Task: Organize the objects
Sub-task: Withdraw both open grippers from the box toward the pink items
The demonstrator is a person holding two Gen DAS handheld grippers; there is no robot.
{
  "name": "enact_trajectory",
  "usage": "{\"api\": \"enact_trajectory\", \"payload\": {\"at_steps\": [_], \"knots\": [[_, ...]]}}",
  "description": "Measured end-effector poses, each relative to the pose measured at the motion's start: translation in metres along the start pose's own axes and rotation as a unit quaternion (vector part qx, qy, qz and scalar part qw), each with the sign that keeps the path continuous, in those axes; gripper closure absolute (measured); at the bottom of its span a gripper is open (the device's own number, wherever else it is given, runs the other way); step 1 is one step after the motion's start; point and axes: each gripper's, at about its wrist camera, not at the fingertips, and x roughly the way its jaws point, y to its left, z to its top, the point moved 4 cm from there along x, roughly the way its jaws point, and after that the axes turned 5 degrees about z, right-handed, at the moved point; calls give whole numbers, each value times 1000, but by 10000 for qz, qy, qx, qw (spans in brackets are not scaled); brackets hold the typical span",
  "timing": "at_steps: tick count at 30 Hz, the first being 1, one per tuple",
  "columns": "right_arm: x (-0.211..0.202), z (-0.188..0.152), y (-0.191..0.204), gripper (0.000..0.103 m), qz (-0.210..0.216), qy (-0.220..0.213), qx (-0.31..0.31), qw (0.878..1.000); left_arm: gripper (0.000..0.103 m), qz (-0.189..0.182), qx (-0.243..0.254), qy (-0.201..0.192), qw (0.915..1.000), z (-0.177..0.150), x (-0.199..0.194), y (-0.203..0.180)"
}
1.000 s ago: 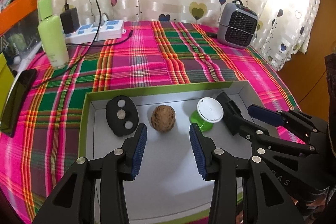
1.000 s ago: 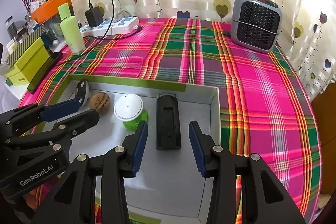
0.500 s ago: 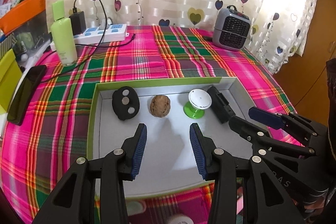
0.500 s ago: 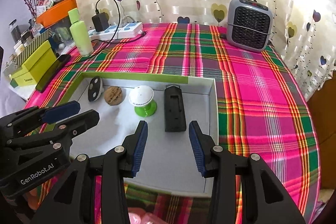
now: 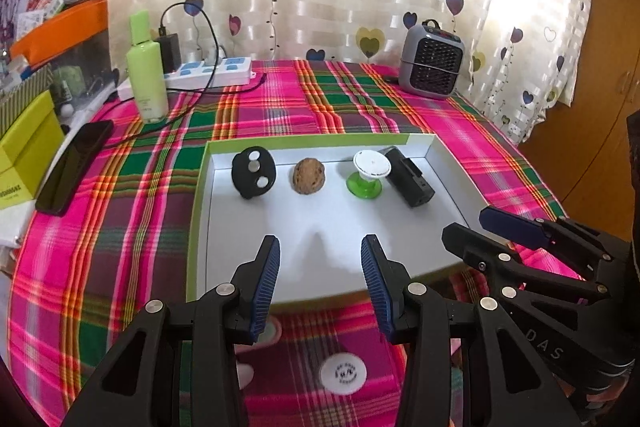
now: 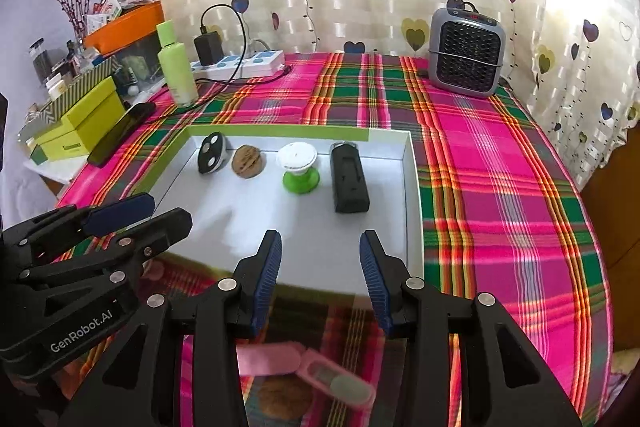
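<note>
A white tray with a green rim (image 5: 320, 141) (image 6: 414, 195) lies on the plaid cloth. Along its far side stand a black oval piece (image 5: 253, 172) (image 6: 213, 159), a walnut (image 5: 308, 175) (image 6: 248, 161), a white-topped green knob (image 5: 370, 173) (image 6: 299, 167) and a black block (image 5: 408, 177) (image 6: 349, 177). My left gripper (image 5: 319, 281) is open and empty above the tray's near edge. My right gripper (image 6: 320, 279) is open and empty there too. On the cloth in front of the tray lie a white round cap (image 5: 343, 373), a pink case (image 6: 316, 373) and a brown round thing (image 6: 284, 397).
A grey heater (image 5: 432, 61) (image 6: 466, 57) stands at the back right. A green bottle (image 5: 146, 75) (image 6: 176, 67), a power strip with a charger (image 5: 208, 73) (image 6: 236, 63), a black phone (image 5: 74, 165) (image 6: 122, 133) and yellow-green boxes (image 6: 80, 119) are at the left.
Both grippers have pulled back and up from the tray, staying open. The tray's near edge and the loose things in front of it have come into view.
</note>
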Motion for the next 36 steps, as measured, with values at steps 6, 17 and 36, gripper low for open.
{"api": "enact_trajectory", "payload": {"at_steps": [6, 17, 36], "knots": [[-10, -13, 5, 61, 6, -86, 22, 10000, 62, 83, 27, -83, 9999, -13, -11, 3], [-21, -33, 14, 61, 88, -202, 51, 9997, 62, 146, 141, -142, 9997, -35, -22, 6], [-23, -54, 45, 61, 456, -177, -223, 9986, 62, 104, -219, -44, 9997, -66, -29, 45]]}}
